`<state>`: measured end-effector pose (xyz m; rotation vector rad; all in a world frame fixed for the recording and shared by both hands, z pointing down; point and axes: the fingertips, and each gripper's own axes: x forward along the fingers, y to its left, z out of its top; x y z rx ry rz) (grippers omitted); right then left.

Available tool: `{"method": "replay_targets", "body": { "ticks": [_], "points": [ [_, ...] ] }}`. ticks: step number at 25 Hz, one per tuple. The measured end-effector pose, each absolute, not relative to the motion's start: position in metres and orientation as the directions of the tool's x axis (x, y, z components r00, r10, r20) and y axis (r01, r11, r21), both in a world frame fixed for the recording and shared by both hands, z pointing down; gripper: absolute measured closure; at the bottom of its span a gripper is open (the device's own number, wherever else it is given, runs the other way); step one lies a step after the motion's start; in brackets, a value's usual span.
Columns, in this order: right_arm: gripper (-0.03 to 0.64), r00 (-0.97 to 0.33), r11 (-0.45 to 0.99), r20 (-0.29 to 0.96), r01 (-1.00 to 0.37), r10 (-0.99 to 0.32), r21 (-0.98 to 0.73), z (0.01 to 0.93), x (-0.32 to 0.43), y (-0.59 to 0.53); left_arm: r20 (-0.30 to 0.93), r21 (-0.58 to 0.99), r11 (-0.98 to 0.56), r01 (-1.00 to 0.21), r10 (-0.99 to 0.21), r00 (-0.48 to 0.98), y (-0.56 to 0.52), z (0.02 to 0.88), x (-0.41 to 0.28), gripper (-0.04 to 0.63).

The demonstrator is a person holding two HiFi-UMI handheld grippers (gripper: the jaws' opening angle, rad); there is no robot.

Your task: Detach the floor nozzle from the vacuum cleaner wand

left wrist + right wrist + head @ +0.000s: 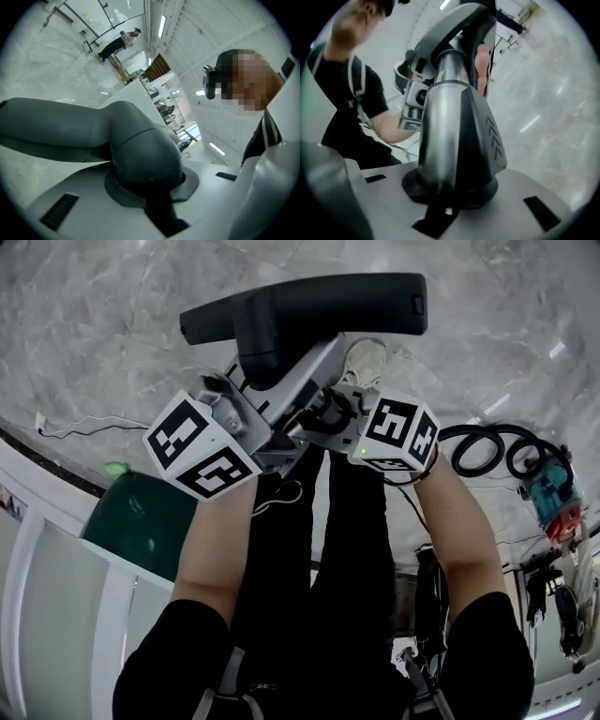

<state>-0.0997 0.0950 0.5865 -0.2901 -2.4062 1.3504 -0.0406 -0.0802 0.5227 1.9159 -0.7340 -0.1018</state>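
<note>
The dark grey floor nozzle point(300, 307) is held up off the floor, its wide head lying across the top of the head view. My left gripper point(267, 381) is shut on the nozzle's rounded neck point(145, 154), which fills the space between its jaws. The silver wand point(443, 122) with its dark arrow-marked collar point(487, 136) runs up toward the nozzle. My right gripper point(323, 413) is shut on that wand end, just right of the left gripper. Whether nozzle and wand are still joined is hidden behind the grippers.
Grey marble floor point(112, 324) lies below. A green bin point(141, 521) and a white railing point(56, 596) stand at the left. A coiled black hose point(492, 451) and a red and teal tool point(555, 504) lie at the right. A thin cable point(84, 427) trails on the floor.
</note>
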Motion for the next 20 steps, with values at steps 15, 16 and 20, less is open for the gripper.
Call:
{"method": "replay_targets", "body": {
  "ticks": [15, 16, 20],
  "points": [
    [0.526, -0.777, 0.572, 0.392, -0.050, 0.493, -0.819, 0.665, -0.014, 0.177, 0.173, 0.891, -0.253, -0.377, -0.578, 0.798, -0.108, 0.528, -0.081, 0.528],
    [0.526, -0.766, 0.586, 0.418, -0.068, 0.488, -0.808, 0.671, -0.015, 0.171, 0.185, 0.891, -0.240, -0.385, -0.581, 0.793, -0.105, 0.533, -0.085, 0.528],
    [0.526, -0.768, 0.634, 0.493, -0.149, 0.410, -0.759, 0.688, -0.019, 0.142, 0.234, 0.886, -0.212, -0.412, -0.563, 0.793, -0.096, 0.551, -0.083, 0.528]
  ]
}}
